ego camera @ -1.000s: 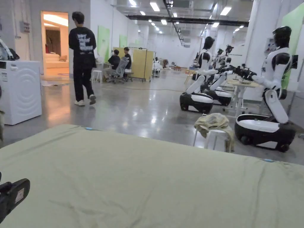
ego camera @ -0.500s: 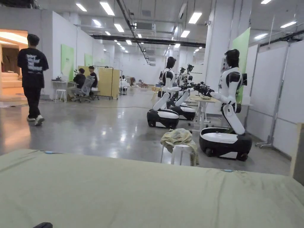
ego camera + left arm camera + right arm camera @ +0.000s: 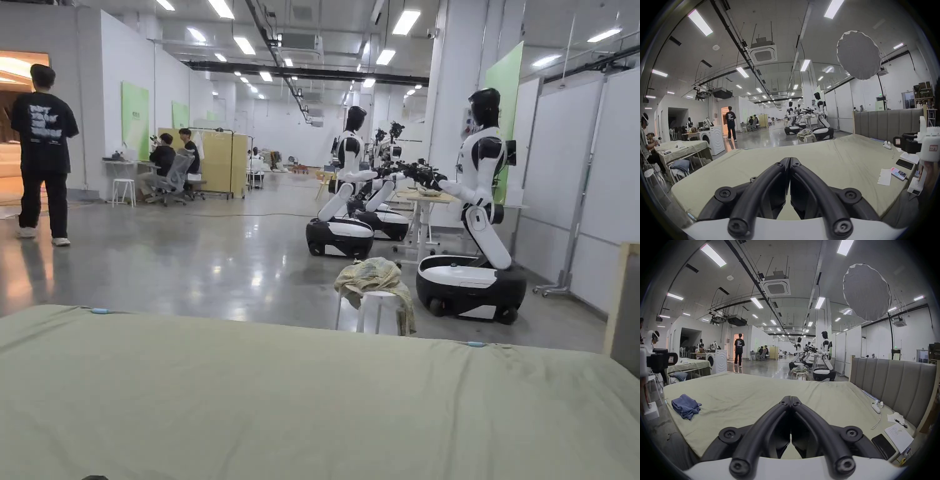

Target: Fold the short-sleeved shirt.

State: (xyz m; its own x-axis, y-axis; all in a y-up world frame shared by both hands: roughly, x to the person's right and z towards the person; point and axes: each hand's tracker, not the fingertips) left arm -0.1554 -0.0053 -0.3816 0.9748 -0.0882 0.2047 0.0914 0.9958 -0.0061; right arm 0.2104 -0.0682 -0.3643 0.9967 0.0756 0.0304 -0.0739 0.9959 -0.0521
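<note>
A blue short-sleeved shirt (image 3: 685,407) lies bunched in a loose heap on the pale green bed sheet (image 3: 745,394), near the bed's left edge in the right gripper view. My right gripper (image 3: 791,397) hovers over the near middle of the bed with its black jaws closed together and nothing between them, well to the right of the shirt. My left gripper (image 3: 790,158) is held the same way, jaws touching and empty, above the sheet (image 3: 834,154). In the left gripper view the right gripper (image 3: 899,142) shows at the right edge, held by a hand.
A padded grey headboard (image 3: 891,386) bounds the bed's right side. By it lie a white controller (image 3: 876,408), a notebook (image 3: 898,438) and a dark phone (image 3: 883,446). Beyond the far edge stand a stool with a cloth (image 3: 375,300) and white robots (image 3: 475,206).
The head camera has swung right and upward. The black gripper tip seen at the lower left edge a second ago has left the picture. The person in black has walked farther off.
</note>
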